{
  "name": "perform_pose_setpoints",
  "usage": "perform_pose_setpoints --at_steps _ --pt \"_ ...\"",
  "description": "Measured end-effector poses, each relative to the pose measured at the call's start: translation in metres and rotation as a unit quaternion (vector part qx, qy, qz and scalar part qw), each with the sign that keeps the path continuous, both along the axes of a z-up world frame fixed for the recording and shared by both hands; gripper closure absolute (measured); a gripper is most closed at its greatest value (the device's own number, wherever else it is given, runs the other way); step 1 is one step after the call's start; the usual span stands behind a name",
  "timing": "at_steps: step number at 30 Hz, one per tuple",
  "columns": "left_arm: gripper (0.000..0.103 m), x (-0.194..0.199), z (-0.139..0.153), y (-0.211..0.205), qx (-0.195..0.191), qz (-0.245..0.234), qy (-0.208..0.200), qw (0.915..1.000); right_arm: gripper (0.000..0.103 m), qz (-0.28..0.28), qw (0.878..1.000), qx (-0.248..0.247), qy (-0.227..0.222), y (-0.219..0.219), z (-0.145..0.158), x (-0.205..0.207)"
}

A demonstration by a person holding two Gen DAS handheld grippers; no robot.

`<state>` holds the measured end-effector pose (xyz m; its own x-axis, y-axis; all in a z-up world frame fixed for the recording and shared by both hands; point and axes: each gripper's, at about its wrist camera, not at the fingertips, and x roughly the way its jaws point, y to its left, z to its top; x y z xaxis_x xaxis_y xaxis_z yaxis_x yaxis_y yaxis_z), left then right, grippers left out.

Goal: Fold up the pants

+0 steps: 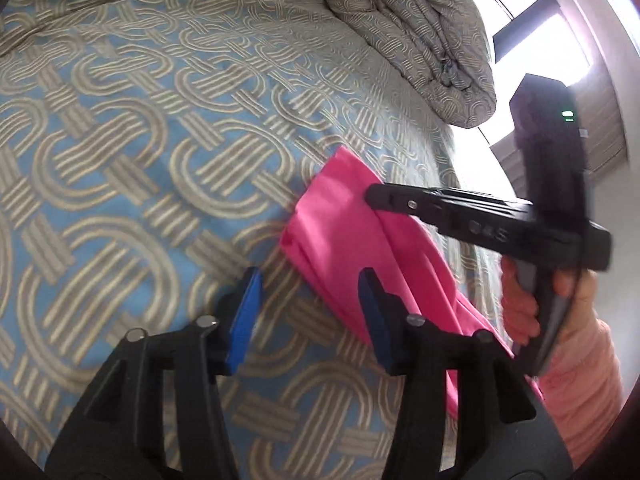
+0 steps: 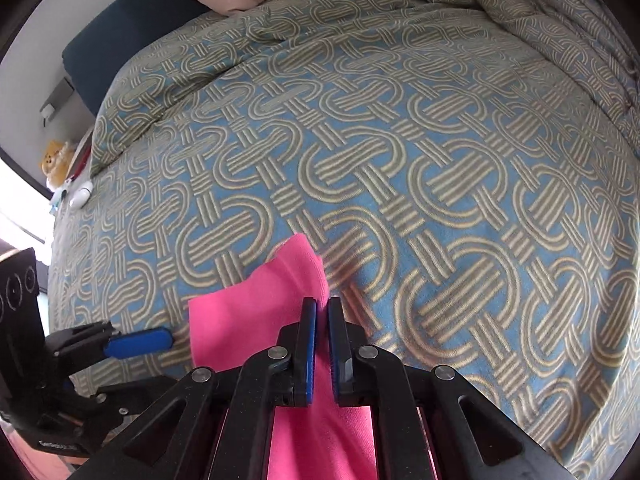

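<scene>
Pants (image 2: 256,304) pinched in right gripper (image 2: 322,312) jaws; left gripper (image 1: 308,304) jaws apart, nothing btwn.

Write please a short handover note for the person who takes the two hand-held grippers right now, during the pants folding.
Right hand-held gripper: shut on the pink pants, near one end of the cloth.
Left hand-held gripper: open, nothing between its fingers; one finger lies beside the pants' edge.
Pants: bunched in a narrow strip at the edge of the bed cover, partly hanging from the right gripper.
Done: no neat fold shows yet.
Left: probably take a second hold with the left gripper, spread the pants flat on the cover, then fold.
</scene>
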<state>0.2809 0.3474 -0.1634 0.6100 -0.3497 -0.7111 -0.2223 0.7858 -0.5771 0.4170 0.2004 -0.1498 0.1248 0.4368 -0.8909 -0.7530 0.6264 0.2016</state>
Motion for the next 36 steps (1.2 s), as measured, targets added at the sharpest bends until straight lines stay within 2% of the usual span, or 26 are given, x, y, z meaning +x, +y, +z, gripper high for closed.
perform_pose_setpoints --at_steps 1,2,4,8,9,10,11,12,14,15,17,18,20,21,22,23,24,25,26,27,29,30,32,33,36 --pt "0.092 0.004 0.0 -0.002 0.008 -0.002 -0.002 1.0 0.097 -0.001 1.0 0.0 0.001 0.0 0.001 0.0" --pt "0.098 0.007 -0.001 -0.002 0.009 -0.011 0.0 0.9999 0.097 -0.002 1.0 0.0 0.0 0.002 0.0 -0.001" --pt "0.099 0.004 0.001 0.0 0.003 -0.007 -0.009 0.9999 0.097 -0.003 1.0 -0.001 -0.001 0.003 0.0 0.0" --pt "0.099 -0.017 0.016 0.005 0.025 0.003 -0.041 0.9988 0.097 0.006 1.0 0.004 0.001 0.002 0.002 0.0" --pt "0.103 -0.023 0.017 0.01 0.037 0.017 -0.045 0.9982 0.095 0.015 1.0 0.006 0.002 0.003 0.003 -0.001" --pt "0.103 -0.029 0.018 0.017 0.075 0.043 -0.043 0.9953 0.092 0.021 1.0 0.002 -0.002 0.005 0.004 -0.003" --pt "0.103 -0.031 0.015 0.025 0.099 0.063 -0.035 0.9925 0.085 0.024 1.0 -0.002 -0.008 0.006 0.004 -0.003" --pt "0.103 -0.032 0.008 0.038 0.082 0.071 -0.02 0.9939 0.074 0.023 1.0 -0.007 -0.015 0.008 0.004 -0.003" --pt "0.103 -0.036 -0.006 0.061 -0.01 0.081 -0.01 0.9966 0.064 0.023 1.0 -0.014 -0.016 0.012 0.002 0.0" --pt "0.103 -0.039 -0.007 0.064 -0.025 0.083 -0.014 0.9962 0.062 0.026 1.0 -0.015 -0.009 0.013 0.0 0.001" --pt "0.103 -0.042 -0.005 0.062 -0.031 0.065 -0.024 0.9971 0.058 0.036 0.999 -0.022 -0.001 0.016 -0.004 0.003" --pt "0.101 -0.04 -0.003 0.057 -0.038 0.048 -0.032 0.9976 0.051 0.043 0.999 -0.026 0.003 0.017 -0.007 0.004" --pt "0.089 -0.032 -0.002 0.043 -0.055 0.012 -0.038 0.9977 0.043 0.054 0.998 -0.03 0.016 0.02 -0.013 0.006" --pt "0.072 -0.029 -0.003 0.036 -0.058 -0.004 -0.038 0.9976 0.042 0.054 0.998 -0.029 0.024 0.021 -0.016 0.008" --pt "0.06 -0.023 -0.003 0.027 -0.054 -0.016 -0.035 0.9978 0.042 0.052 0.998 -0.026 0.031 0.022 -0.018 0.01" --pt "0.06 -0.017 -0.003 0.019 -0.047 -0.023 -0.033 0.9981 0.043 0.051 0.998 -0.02 0.034 0.022 -0.019 0.011" --pt "0.06 -0.01 -0.005 0.011 -0.041 -0.034 -0.028 0.9982 0.056 0.055 0.998 -0.013 0.034 0.023 -0.017 0.011" --pt "0.06 -0.002 -0.008 0.004 -0.035 -0.039 -0.019 0.9985 0.072 0.061 0.997 -0.002 0.041 0.024 -0.016 0.01" --pt "0.064 0.003 -0.009 0.002 -0.027 -0.034 -0.015 0.9989 0.098 0.06 0.997 0.005 0.051 0.026 -0.016 0.011" --pt "0.092 0.005 -0.009 0.002 -0.022 -0.027 -0.018 0.9992 0.098 0.059 0.997 0.006 0.048 0.027 -0.014 0.01" --pt "0.095 0.005 -0.006 0.005 -0.038 -0.018 -0.021 0.9989 0.098 0.071 0.997 0.009 0.032 0.03 -0.009 0.002" --pt "0.095 -0.002 0.002 0.008 -0.041 -0.011 -0.043 0.9982 0.098 0.075 0.996 0.02 0.032 0.03 -0.004 -0.001" --pt "0.095 -0.021 0.021 0.008 -0.014 0.001 -0.076 0.997 0.098 0.091 0.993 0.063 0.038 0.025 0.011 -0.006" --pt "0.099 -0.031 0.027 0.007 0.001 0.008 -0.085 0.9963 0.098 0.097 0.991 0.08 0.037 0.023 0.018 -0.007" --pt "0.1 -0.044 0.034 0.014 0.063 0.043 -0.089 0.9931 0.099 0.096 0.99 0.099 0.029 0.026 0.025 -0.002"
